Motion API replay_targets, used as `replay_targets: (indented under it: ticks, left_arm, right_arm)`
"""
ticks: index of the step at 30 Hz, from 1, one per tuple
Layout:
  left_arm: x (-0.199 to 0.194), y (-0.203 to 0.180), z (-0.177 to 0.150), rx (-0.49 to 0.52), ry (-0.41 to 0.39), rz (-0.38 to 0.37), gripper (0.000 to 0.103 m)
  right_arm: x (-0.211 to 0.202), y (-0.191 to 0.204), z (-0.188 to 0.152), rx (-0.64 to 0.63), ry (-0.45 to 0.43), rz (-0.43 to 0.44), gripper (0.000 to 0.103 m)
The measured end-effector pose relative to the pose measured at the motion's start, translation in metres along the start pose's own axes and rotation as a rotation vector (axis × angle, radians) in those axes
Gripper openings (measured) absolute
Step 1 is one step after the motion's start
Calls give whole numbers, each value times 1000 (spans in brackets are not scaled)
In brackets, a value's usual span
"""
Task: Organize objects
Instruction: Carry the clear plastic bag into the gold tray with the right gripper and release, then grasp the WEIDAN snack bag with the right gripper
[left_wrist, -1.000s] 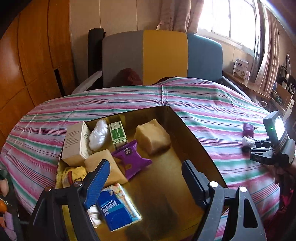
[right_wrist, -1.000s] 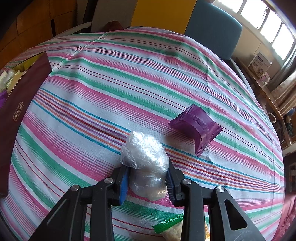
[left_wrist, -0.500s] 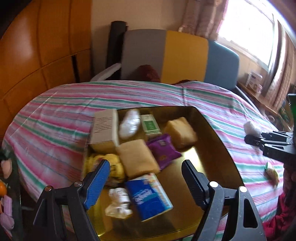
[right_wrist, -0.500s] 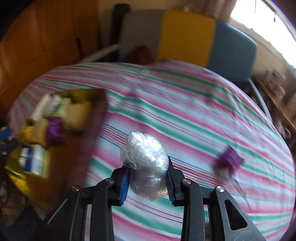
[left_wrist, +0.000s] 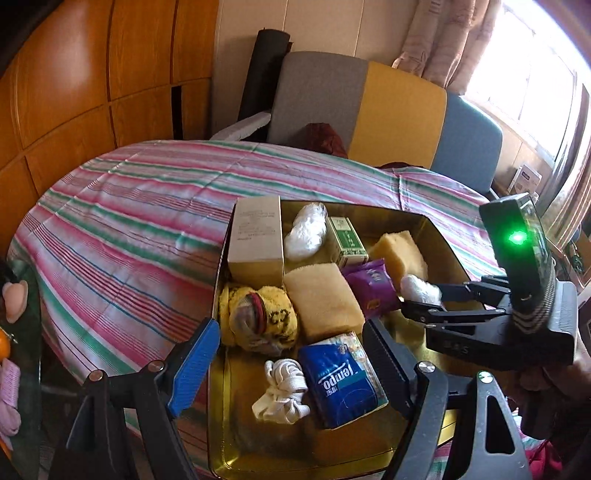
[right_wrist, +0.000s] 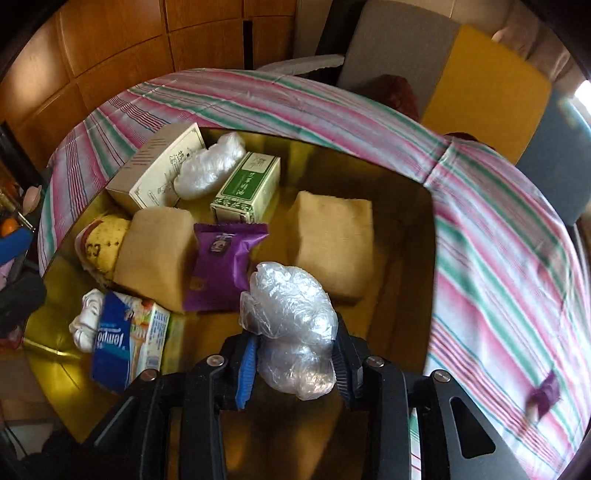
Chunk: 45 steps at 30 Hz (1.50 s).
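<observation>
A: What is sitting nearest the right gripper (right_wrist: 293, 363)?

B: A crumpled clear plastic bundle (right_wrist: 291, 328). It is lying between the two pads, which have just been easing apart, though both are still touching its sides. It is hanging over the gold tray (right_wrist: 430, 236), long axis running away from the camera and slightly left.

A: And the left gripper (left_wrist: 288, 363)?

B: Its fingers are standing spread wide with nothing between them, hovering over the tray's near end.

A: What is lying in the tray?

B: Nearest, a blue tissue pack (left_wrist: 341, 384) beside a knotted white cord (left_wrist: 282, 391). Behind them, a yellow cloth bundle (left_wrist: 258, 321), a tan sponge (left_wrist: 323, 301) and a purple snack packet (left_wrist: 371, 286). Farther back, a second sponge (left_wrist: 399, 254), a green-and-white box (left_wrist: 347, 240), another white plastic bundle (left_wrist: 306, 232) and a cream carton (left_wrist: 256, 240).

A: Is either view showing something the other is missing?

B: The left view is catching the right gripper from the side, green light glowing. Only the right view is showing a blurred purple packet on the cloth (right_wrist: 543, 395), outside the tray on the striped tablecloth (right_wrist: 498, 229).
</observation>
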<state>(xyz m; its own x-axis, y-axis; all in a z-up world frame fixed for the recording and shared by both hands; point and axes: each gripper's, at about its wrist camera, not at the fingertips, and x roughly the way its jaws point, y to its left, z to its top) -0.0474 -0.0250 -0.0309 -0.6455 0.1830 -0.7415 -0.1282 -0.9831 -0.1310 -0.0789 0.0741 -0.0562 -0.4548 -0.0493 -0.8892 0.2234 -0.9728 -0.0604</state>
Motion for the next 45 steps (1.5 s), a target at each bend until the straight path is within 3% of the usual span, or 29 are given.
replay_targets:
  ticks: [1, 5, 7, 16, 22, 29, 35, 40, 45]
  left_arm:
    - [1, -1, -1, 3, 4, 0, 81]
    - [3, -6, -5, 18, 14, -1, 81]
    - [2, -10, -6, 29, 11, -1, 81]
    - [-8, -34, -7, 106, -10, -12, 81]
    - [-12, -58, -11, 169, -5, -40, 81]
    - [-14, -93, -15, 254, 3, -77, 81]
    - [-13, -122, -18, 326, 15, -124, 81]
    - [-11, -146, -24, 374, 35, -171, 81]
    - [-11, -168, -26, 415, 49, -201, 81]
  right_arm:
    - [3, 1, 0, -2, 0, -5, 46]
    - [7, -1, -6, -5, -12, -18, 49]
    - [1, -4, -9, 4, -34, -5, 61]
    - [-62, -30, -40, 68, -184, 25, 76]
    - [-90, -71, -70, 150, -215, 0, 83]
    - [-105, -142, -120, 259, -161, -110, 85]
    - [-110, -209, -162, 339, -77, -178, 93]
    - [-110, -266, -198, 440, 28, -176, 99]
    - [-101, -290, -219, 448, 111, -168, 101]
